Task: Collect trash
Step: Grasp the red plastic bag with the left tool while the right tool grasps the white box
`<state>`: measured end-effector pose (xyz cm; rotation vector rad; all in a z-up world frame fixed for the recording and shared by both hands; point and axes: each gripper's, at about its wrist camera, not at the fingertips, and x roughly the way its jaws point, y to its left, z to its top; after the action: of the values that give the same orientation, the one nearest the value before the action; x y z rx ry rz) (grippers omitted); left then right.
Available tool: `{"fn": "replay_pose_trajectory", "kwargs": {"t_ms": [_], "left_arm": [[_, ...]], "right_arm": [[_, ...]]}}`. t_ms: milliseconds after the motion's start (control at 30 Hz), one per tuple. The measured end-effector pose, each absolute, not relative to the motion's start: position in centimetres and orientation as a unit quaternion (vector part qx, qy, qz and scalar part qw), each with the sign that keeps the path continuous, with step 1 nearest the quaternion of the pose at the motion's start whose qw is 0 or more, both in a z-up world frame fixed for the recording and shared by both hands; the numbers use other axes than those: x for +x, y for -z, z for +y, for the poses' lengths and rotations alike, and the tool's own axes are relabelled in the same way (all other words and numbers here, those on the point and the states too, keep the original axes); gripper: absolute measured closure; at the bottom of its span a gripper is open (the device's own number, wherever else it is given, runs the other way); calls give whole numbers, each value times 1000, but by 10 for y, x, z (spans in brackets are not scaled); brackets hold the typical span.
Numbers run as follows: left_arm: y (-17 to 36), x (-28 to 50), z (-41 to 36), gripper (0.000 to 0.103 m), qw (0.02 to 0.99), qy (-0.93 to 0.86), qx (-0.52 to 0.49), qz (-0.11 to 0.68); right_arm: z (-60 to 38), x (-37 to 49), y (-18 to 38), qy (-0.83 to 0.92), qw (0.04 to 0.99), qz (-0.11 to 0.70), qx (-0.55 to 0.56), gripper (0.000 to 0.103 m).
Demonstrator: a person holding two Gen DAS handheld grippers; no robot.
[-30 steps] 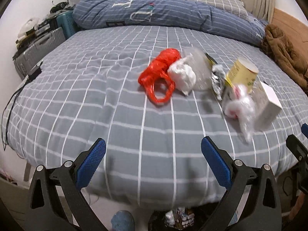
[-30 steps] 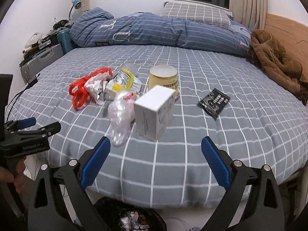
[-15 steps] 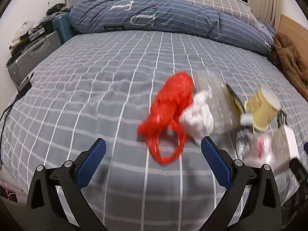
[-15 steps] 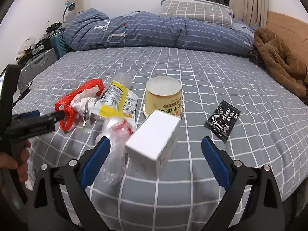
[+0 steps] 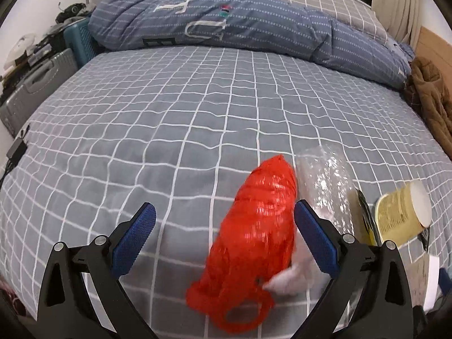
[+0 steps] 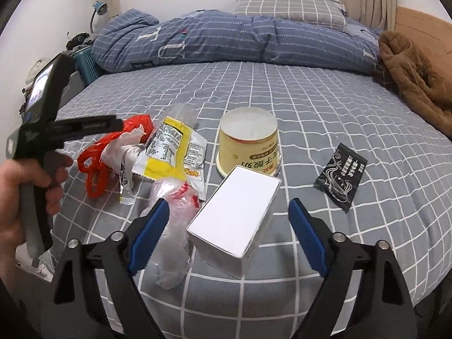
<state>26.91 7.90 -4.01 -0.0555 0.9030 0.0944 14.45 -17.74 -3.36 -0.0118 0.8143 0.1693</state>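
Note:
In the left wrist view, a red plastic bag lies on the grey checked bed between the fingers of my open left gripper, close to the right finger. A white wad and a clear plastic bag lie against it. My right gripper is closing with a white box between its jaws; the pads stand apart from it. A clear bag with red print lies by its left finger. A yellow cup, a yellow wrapper and a black sachet lie beyond.
A folded blue duvet and a pillow fill the head of the bed. A brown coat lies at the right edge. Suitcases stand left of the bed. A hand holds the left gripper over the red bag.
My left gripper moved forward over the bed until the red bag came between its fingers. My right gripper came up to the white box and its jaws narrowed.

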Motion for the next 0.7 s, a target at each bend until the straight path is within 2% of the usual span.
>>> {"fn": "replay_pose_trajectory", "kwargs": {"t_ms": [200, 333, 433, 500, 700], "left_arm": [[53, 281, 72, 19, 895, -30, -14, 444], [57, 283, 66, 30, 892, -15, -17, 451], [61, 283, 62, 42, 889, -4, -21, 456], [65, 283, 60, 54, 886, 6, -26, 462], [67, 280, 57, 64, 886, 13, -28, 464]], "right_arm": [[-173, 150, 44, -85, 909, 408, -11, 45], [-173, 152, 47, -87, 908, 410, -14, 46], [-174, 150, 46, -87, 908, 409, -13, 49], [-174, 149, 46, -87, 909, 408, -15, 50], [-175, 149, 47, -88, 909, 406, -12, 53]]}}
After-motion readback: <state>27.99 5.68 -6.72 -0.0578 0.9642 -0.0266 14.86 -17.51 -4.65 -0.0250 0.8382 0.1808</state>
